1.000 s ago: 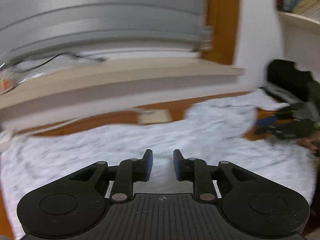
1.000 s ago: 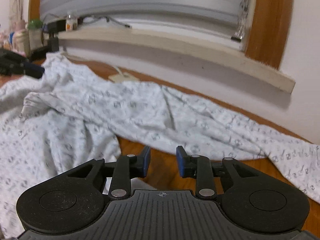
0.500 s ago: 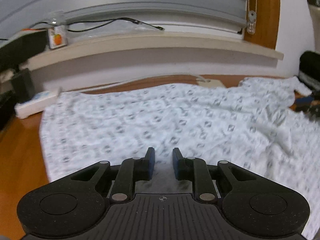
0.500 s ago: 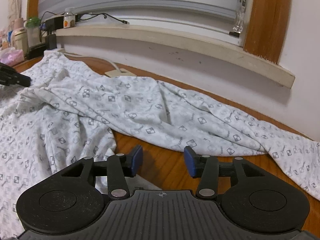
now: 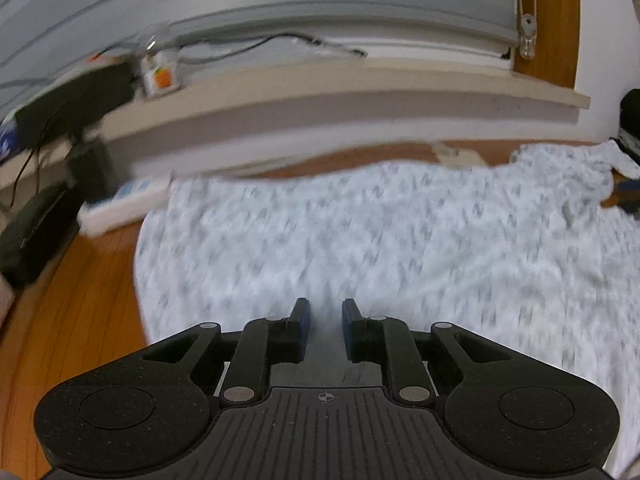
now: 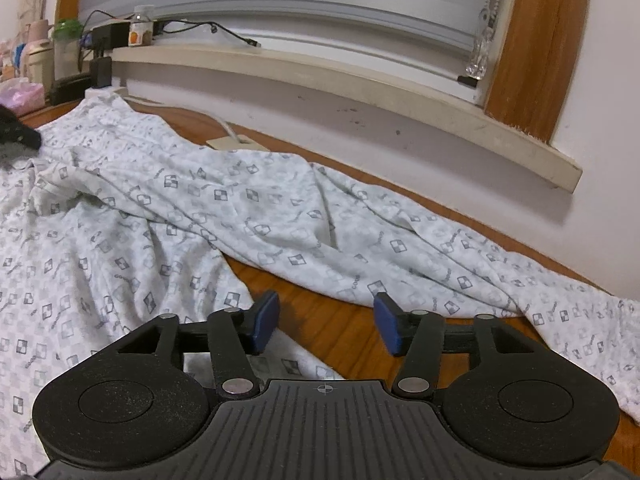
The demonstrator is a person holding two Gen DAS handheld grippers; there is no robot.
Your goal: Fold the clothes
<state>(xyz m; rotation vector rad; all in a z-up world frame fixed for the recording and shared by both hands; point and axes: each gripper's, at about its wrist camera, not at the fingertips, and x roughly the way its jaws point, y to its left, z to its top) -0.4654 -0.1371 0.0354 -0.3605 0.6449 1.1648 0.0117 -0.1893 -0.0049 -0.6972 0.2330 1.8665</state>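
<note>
A white garment with a small grey check print (image 6: 248, 216) lies spread over the wooden table (image 6: 332, 324), one long part running right along the wall. My right gripper (image 6: 327, 322) is open just above bare wood at the cloth's near edge, with nothing between its blue pads. In the blurred left wrist view the same garment (image 5: 400, 248) fills the table. My left gripper (image 5: 326, 320) hovers low over it, its pads a narrow gap apart and no cloth visibly pinched. The left gripper's dark tip (image 6: 18, 134) shows at the far left of the right wrist view.
A window sill (image 6: 320, 68) with cables, a small bottle (image 6: 140, 32) and a dark adapter runs along the back wall. A white power strip (image 5: 124, 204) lies at the garment's left corner, and a beige plug block (image 6: 236, 144) behind it. Bare wood (image 5: 72, 320) shows on the left.
My right gripper has opened wide from a narrow gap. The left gripper has swung left over the garment, bringing its left edge and the power strip into view; its gap stays narrow.
</note>
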